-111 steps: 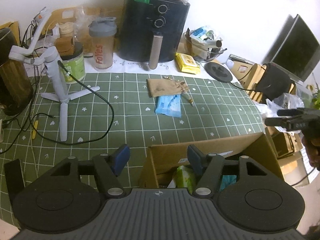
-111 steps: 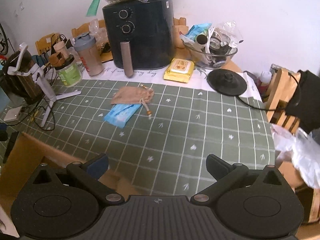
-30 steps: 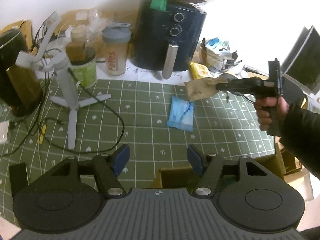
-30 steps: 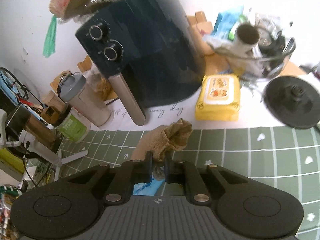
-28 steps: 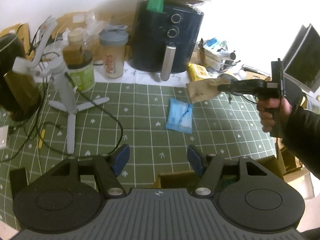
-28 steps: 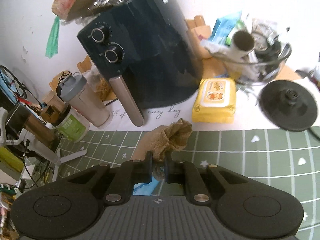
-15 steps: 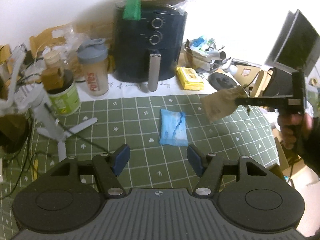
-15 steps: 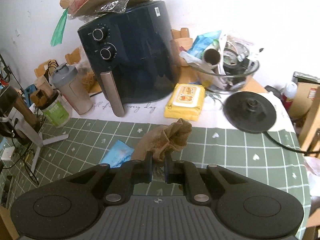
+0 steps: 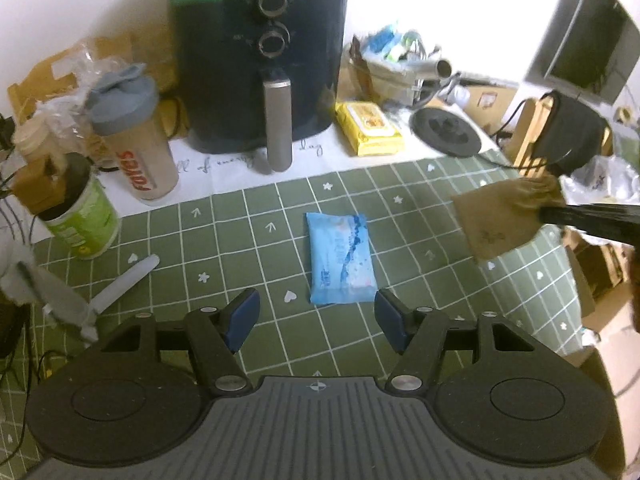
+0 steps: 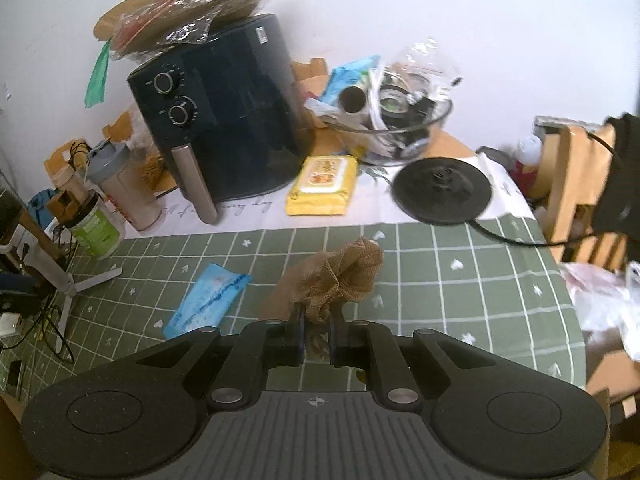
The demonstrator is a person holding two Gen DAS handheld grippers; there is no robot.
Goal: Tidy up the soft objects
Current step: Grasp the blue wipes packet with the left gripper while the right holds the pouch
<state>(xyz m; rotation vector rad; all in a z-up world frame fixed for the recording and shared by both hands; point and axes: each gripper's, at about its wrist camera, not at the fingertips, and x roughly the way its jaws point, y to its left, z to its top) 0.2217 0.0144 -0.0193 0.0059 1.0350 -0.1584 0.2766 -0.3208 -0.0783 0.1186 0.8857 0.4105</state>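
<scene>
Right now, this is what I see from my two cameras.

My right gripper (image 10: 316,330): its two fingers are pressed together on the bunched neck of the brown cloth pouch (image 10: 338,276). I have it pinched tight.

Brown cloth pouch: it is up in the air, off the table. In my left camera it hangs flat from the dark gripper at the right side, above the green checked cloth (image 9: 240,240).

My left gripper (image 9: 316,316): its blue-tipped fingers stand apart. I hold nothing in it.

Blue soft packet (image 9: 340,258): it lies flat on the green checked cloth, just in front of my left gripper, in line with the gap between the fingers. I cannot tell if the fingers touch it.

Behind the packet: a big dark air fryer (image 9: 260,52) stands at the back of the table. A yellow wipes pack (image 9: 368,128) lies to its right. A shaker bottle (image 9: 134,140) and a green tub (image 9: 82,216) stand to its left.

Far right: a black round base (image 10: 442,190) sits near the yellow wipes pack.
</scene>
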